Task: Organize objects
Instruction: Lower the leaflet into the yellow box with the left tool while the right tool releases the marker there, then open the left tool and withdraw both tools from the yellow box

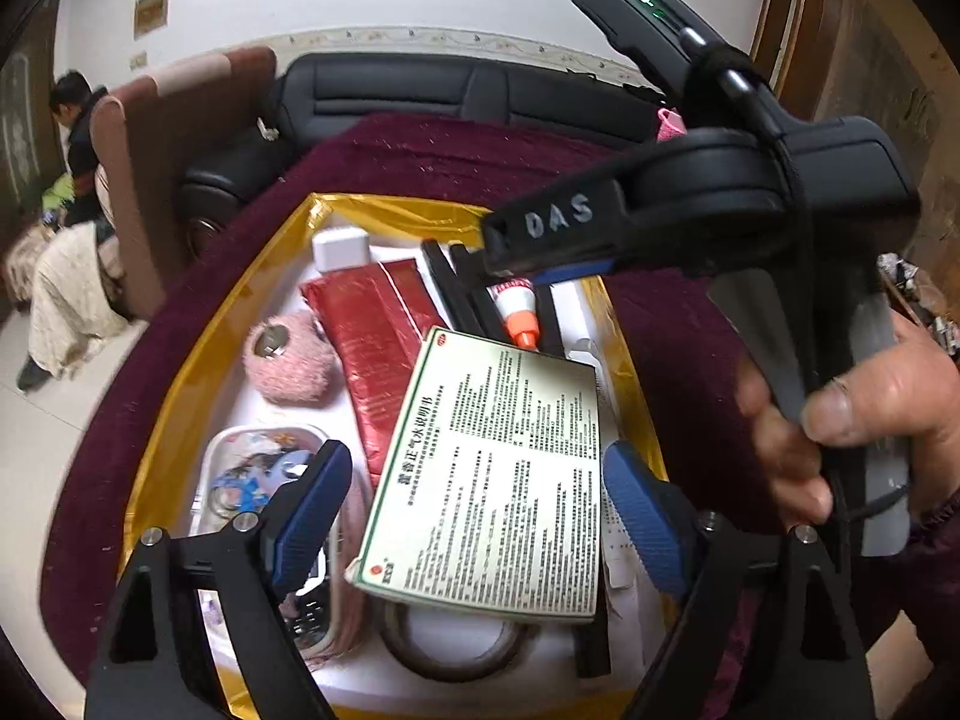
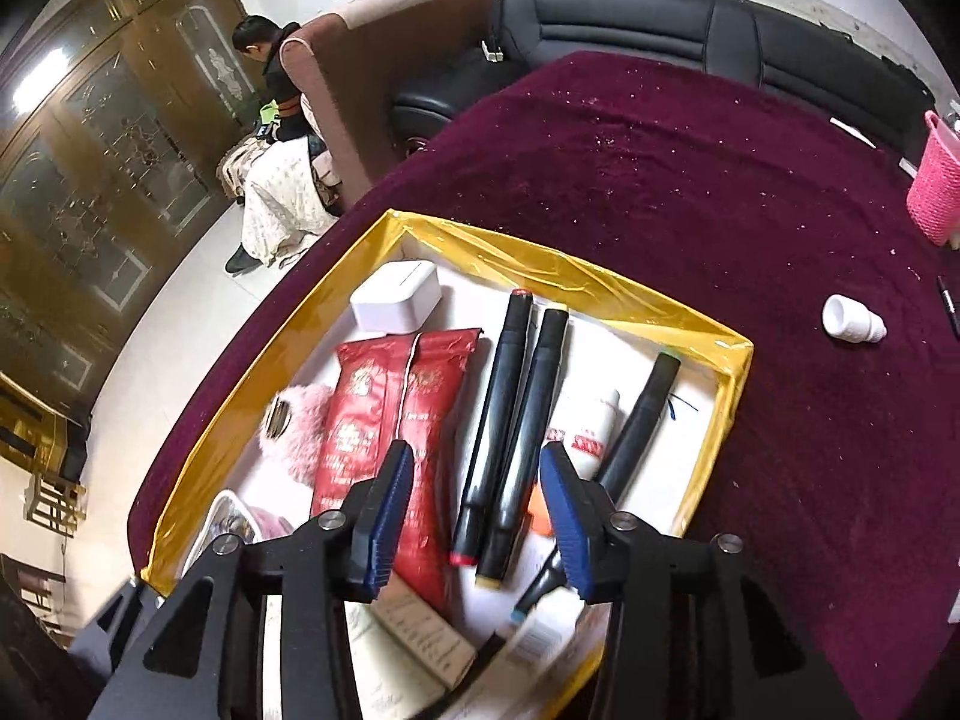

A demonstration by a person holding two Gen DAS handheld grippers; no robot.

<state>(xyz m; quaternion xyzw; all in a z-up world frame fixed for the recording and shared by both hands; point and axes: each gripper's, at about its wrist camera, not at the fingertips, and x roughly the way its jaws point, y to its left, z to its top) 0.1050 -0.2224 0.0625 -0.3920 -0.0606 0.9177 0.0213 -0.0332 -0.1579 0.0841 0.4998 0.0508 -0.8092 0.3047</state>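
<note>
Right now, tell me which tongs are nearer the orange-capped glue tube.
Right. The right tongs hang open just above the markers, with the glue tube beside their right finger. The left tongs straddle the leaflet, farther back in the tray.

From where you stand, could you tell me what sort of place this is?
Probably a home living room: a black sofa and armchair behind a cloth-covered table, with glazed wooden doors beyond.
</note>
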